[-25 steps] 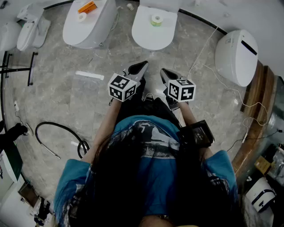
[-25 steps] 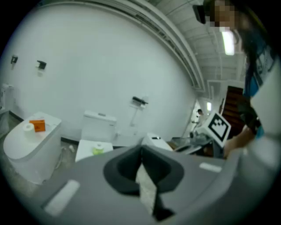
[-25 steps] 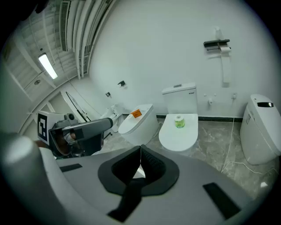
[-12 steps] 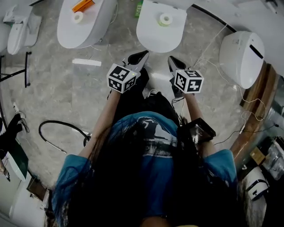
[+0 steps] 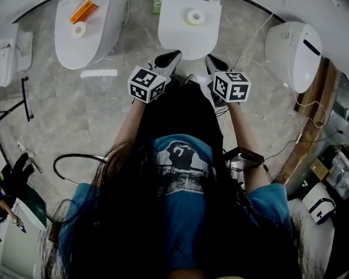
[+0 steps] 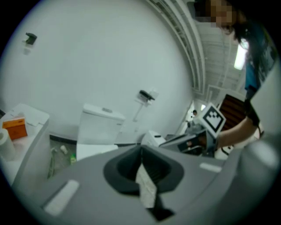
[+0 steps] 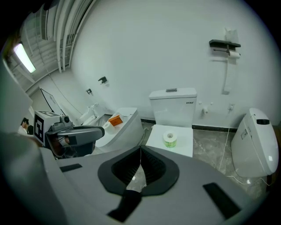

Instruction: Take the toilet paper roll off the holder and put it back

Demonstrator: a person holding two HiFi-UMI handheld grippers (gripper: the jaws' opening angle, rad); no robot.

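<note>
A white toilet paper roll (image 7: 235, 54) hangs under a black wall holder (image 7: 225, 44), high on the white wall at the right of the right gripper view. The holder (image 6: 148, 95) also shows small in the left gripper view. A second roll (image 5: 194, 17) with a green wrap stands on the closed lid of the middle toilet (image 5: 188, 38); this roll (image 7: 170, 139) shows in the right gripper view too. My left gripper (image 5: 170, 56) and right gripper (image 5: 211, 61) are side by side just short of that toilet. Both are shut and hold nothing, with jaws meeting in the left gripper view (image 6: 141, 149) and the right gripper view (image 7: 140, 149).
A left toilet (image 5: 101, 41) carries an orange box (image 5: 83, 11) and a small roll (image 5: 79, 29). Another toilet (image 5: 292, 54) stands at the right with white cables (image 5: 256, 49) across the marble floor. A black hose (image 5: 71, 163) lies at the left, a wooden edge (image 5: 311, 125) at the right.
The person has stepped toward the middle toilet. Both grippers have moved forward with them and now sit close to its front edge. Both stay shut.
</note>
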